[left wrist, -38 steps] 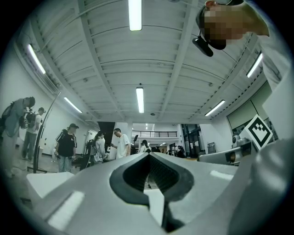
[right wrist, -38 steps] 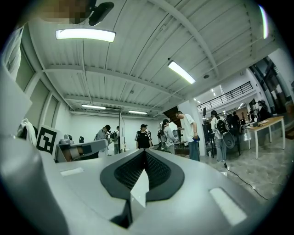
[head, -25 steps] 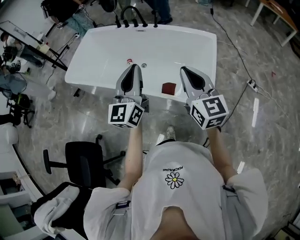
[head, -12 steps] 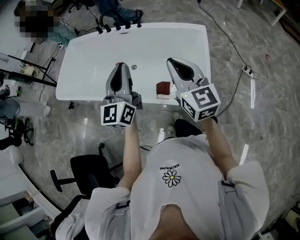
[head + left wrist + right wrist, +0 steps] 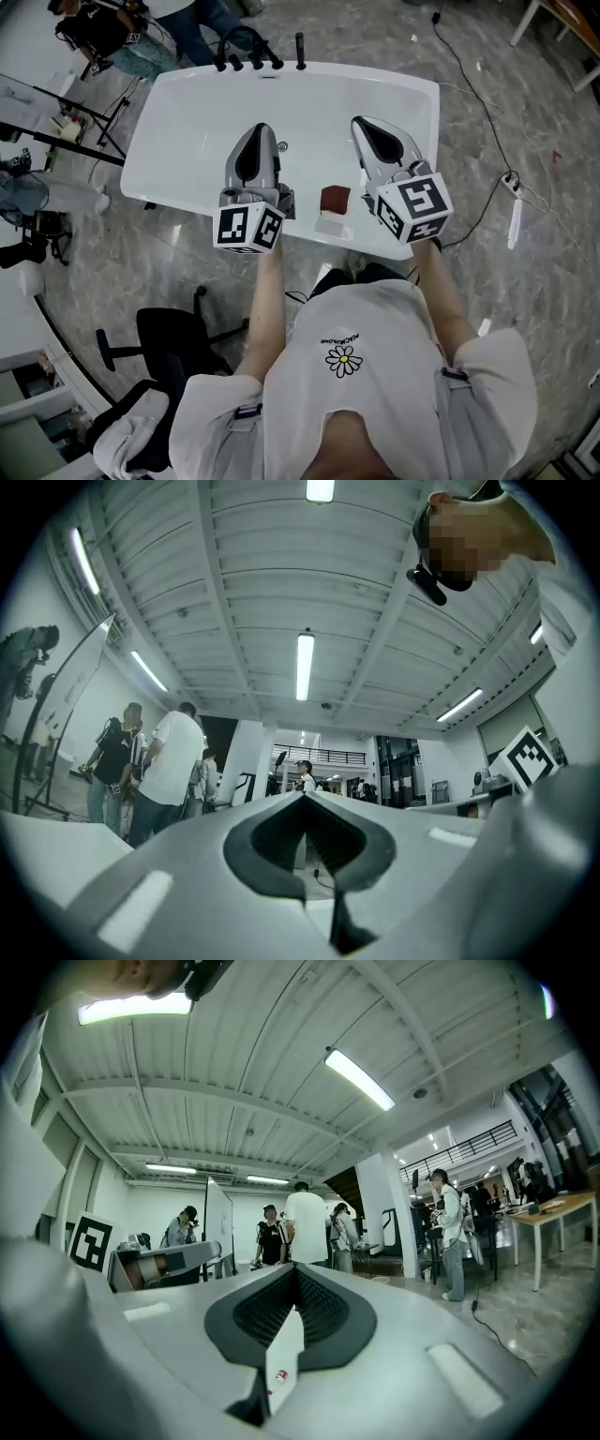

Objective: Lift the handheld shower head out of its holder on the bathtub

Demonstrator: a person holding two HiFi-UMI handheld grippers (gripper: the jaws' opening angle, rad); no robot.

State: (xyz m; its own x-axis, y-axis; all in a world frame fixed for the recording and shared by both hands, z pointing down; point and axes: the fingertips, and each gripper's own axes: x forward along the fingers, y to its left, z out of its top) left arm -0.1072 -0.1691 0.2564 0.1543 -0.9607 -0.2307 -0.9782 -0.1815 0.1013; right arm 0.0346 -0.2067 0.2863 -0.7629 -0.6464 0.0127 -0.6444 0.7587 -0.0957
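Note:
The white bathtub (image 5: 178, 122) fills the top of the head view. On its far rim stand black tap fittings (image 5: 246, 58) and, just right of them, a black upright handheld shower head (image 5: 300, 50) in its holder. My left gripper (image 5: 265, 131) and right gripper (image 5: 360, 123) hover side by side over the tub's near half, well short of the shower head. Both are shut and hold nothing. The left gripper (image 5: 305, 796) and right gripper (image 5: 295, 1267) views aim upward at the ceiling and distant people, and the shower head is not in them.
A brown block (image 5: 335, 199) lies on a white dish on the near rim between the grippers. A black office chair (image 5: 173, 342) stands on the floor at lower left. A cable and power strip (image 5: 513, 192) lie at the right. Stands (image 5: 66, 127) and people (image 5: 192, 19) crowd the tub's far left.
Both grippers stay shut and side by side over the tub. The head view has swung, so the tub and its fittings now sit a little nearer and further right than half a second ago.

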